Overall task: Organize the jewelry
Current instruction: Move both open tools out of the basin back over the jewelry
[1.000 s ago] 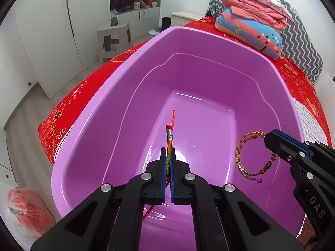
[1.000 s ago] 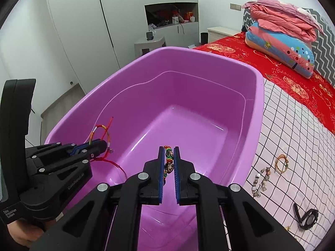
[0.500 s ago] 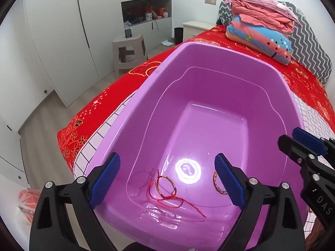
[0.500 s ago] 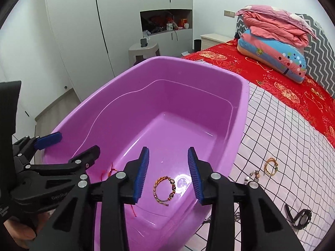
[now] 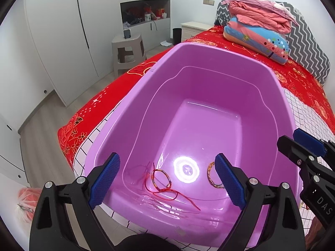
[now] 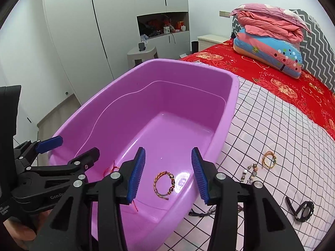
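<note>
Purple plastic tub [image 5: 134, 96] beneath both released tongs, left [image 5: 167, 182] and right [image 6: 168, 174] just widened, holds the red-cord bracelet [image 5: 161, 181] and braided beaded bracelet [image 6: 164, 185]; next likely fetching bed-lying gold bracelet [image 6: 269, 159] rightward.

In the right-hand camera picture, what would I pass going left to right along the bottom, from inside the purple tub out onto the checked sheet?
Red string bracelet → braided beaded bracelet in the purple tub → pale bead bracelet → gold bracelet → black strap piece.
</note>
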A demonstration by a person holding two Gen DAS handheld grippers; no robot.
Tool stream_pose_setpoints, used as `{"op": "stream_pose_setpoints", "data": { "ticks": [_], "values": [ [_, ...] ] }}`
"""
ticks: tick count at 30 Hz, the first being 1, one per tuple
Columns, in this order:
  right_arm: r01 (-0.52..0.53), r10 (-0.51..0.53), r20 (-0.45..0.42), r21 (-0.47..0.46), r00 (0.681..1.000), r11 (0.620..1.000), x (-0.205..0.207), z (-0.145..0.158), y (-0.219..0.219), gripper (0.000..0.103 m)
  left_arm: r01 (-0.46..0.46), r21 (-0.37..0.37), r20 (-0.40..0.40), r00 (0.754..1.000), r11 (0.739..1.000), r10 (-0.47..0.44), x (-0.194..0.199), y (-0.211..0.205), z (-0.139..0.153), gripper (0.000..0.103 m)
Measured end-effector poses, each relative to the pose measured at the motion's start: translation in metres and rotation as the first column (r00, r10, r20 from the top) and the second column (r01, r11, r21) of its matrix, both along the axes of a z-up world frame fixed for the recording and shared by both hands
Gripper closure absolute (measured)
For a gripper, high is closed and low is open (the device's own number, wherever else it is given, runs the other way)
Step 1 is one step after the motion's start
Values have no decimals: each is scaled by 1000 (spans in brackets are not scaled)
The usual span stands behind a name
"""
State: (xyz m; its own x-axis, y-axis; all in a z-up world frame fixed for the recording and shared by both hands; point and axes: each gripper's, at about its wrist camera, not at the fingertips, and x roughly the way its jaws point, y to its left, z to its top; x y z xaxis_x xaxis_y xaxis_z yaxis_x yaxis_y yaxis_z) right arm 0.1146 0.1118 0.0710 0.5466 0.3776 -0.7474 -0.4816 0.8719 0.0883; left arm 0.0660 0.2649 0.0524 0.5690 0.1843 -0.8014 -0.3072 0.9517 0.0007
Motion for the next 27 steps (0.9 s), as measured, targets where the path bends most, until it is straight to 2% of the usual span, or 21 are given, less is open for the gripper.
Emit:
{"op": "stream_pose_setpoints", "data": {
  "ticks": [2, 4, 8, 15, 20, 27],
  "values": [
    [5, -5, 4, -1, 1000, 1000, -3, 1, -3, 57, -5, -1, 5, 1000, 1000, 5, -4, -2, 2, 10],
    [13, -13, 9, -3, 1000, 1000, -6, 2, -5, 52, -13, -4, 12, 1000, 1000, 13, -6, -3, 3, 8],
    [34, -34, 15, -4, 999, 999, -13, 3, -14, 49, -30, 13, 31, 999, 999, 30, -14, -8, 5, 8],
    [82, -81, 49, -17, 996, 997, -31, 7, -35, 40, 2, 19, 69, 998, 1000, -3, -27, -26, 14, 7],
    [111, -111, 57, 4, 992, 994, -44, 10, -53, 39, 35, 45, 87, 995, 998, -39, -37, -40, 18, 6],
    [155, -156, 49, 26, 986, 988, -59, 8, -79, 38, 66, 40, 104, 992, 997, -70, -46, -55, 22, 6]
  ]
}}
